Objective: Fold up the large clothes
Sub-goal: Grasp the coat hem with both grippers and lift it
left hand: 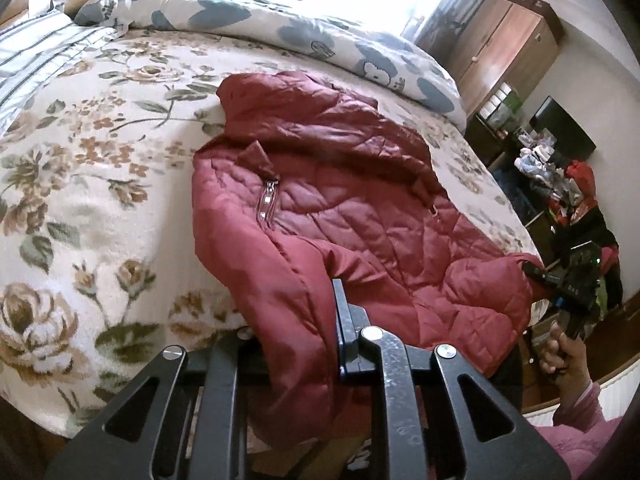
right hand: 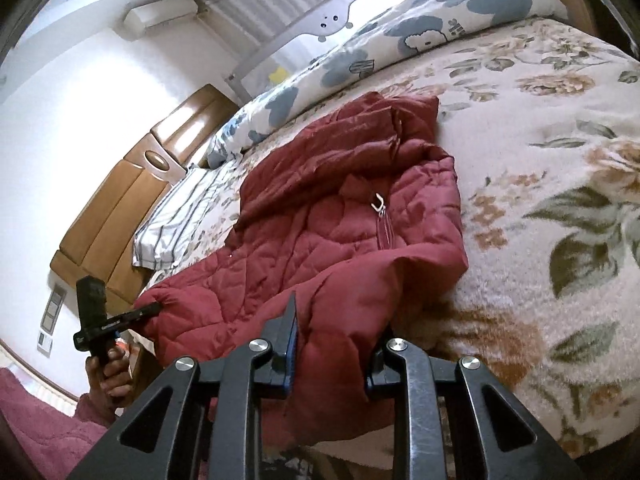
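Bedroom daylight is falling across the floral blanket (left hand: 100,184), and you are working from its near edge, where the red padded jacket (left hand: 320,184) is lying with its zip up and its hem spilling over the side toward you.

Your left gripper (left hand: 296,320) is pinching a fold of the jacket at 6 o'clock in the left wrist view; only one finger (left hand: 340,312) is showing, the other being buried under cloth, so the jaws are standing part-closed with fabric between them. Your right gripper (right hand: 336,340) is doing the same at 6 o'clock in its own view, fingers closed down on the hem. In the left wrist view it is showing at 3 o'clock (left hand: 532,270), biting the far corner of the hem. You are holding the two corners apart so the bottom edge is staying taut and square (a puffy coat bunches if gripped at one point only).

Outward from the claws, the zipper pull (right hand: 378,204) is sitting at 12 o'clock, marking the centre line, and the hood (left hand: 280,96) is lying beyond it toward the blue-flowered duvet (left hand: 280,28). The striped pillow (right hand: 176,224) is resting at 9 o'clock in the right wrist view.

My judgement: you are setting up to carry the hem up toward the hood, and the slick shell may be slipping in a shallow bite.
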### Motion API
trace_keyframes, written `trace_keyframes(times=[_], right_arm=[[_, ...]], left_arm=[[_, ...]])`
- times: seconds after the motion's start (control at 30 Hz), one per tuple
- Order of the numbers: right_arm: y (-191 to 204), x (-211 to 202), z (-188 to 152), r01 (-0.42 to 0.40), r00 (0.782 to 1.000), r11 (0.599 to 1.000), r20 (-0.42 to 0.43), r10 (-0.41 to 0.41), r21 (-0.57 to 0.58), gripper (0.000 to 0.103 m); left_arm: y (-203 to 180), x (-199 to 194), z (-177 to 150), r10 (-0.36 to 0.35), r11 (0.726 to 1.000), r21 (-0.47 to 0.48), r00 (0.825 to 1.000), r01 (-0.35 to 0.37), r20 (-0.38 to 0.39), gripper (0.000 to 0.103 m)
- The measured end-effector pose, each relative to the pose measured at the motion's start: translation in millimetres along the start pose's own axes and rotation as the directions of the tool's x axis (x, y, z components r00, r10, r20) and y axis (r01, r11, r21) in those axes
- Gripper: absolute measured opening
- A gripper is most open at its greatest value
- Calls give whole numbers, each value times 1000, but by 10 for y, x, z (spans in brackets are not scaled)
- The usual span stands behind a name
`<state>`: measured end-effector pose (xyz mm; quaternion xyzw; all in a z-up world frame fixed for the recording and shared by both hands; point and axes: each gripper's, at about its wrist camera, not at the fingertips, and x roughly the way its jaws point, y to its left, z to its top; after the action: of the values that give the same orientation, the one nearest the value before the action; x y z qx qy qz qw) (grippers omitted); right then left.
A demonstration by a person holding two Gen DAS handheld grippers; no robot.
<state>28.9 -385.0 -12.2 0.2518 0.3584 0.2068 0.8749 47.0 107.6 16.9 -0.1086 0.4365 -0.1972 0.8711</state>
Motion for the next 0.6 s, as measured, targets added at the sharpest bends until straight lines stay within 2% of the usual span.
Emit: trace_keyframes(times=[0.33,0.6], right_arm=[[-49,58,214,3,999,1000,46,-4,12,23],[21,157,542,34,995,999,99,-32,-21,23]], left_arm=[[2,13,281,-4,999,-43,997,7,72,16],[-78,70,610,26,999,-27,993,-23,119,16]])
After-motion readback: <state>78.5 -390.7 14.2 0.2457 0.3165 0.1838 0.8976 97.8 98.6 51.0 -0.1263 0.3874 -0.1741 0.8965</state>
